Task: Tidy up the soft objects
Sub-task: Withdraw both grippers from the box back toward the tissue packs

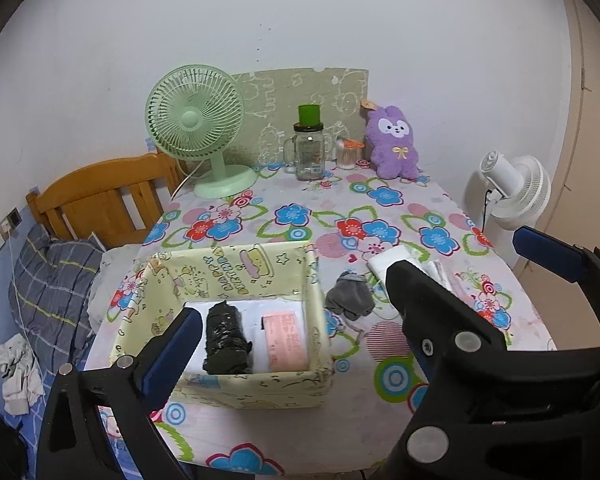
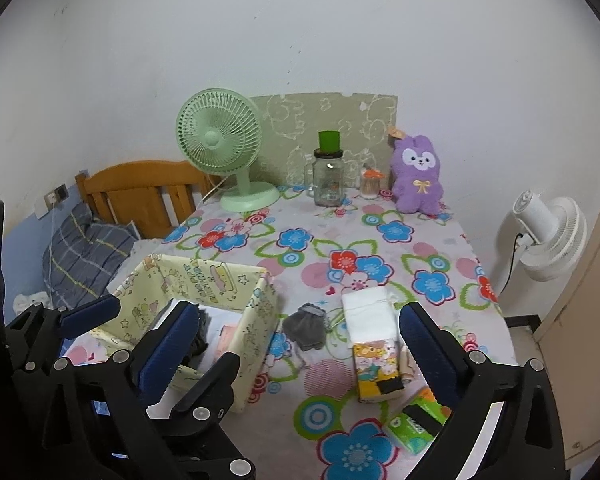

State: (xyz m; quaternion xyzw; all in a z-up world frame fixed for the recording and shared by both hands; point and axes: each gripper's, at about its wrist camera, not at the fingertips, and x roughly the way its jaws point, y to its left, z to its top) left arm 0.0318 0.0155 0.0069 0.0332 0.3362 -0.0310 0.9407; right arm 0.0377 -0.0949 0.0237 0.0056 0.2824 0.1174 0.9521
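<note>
Grey glove (image 2: 306,327) crumpled on worktop (image 2: 380,240) beside fabric box (image 2: 256,332); both grippers' jaws wide, empty.

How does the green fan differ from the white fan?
The green fan stands on the table near the wall; the white fan stands beside the table, off its right edge. The green fan shows its front grille to the cameras; the white fan shows its back and motor housing. Both have round grilles.
</note>
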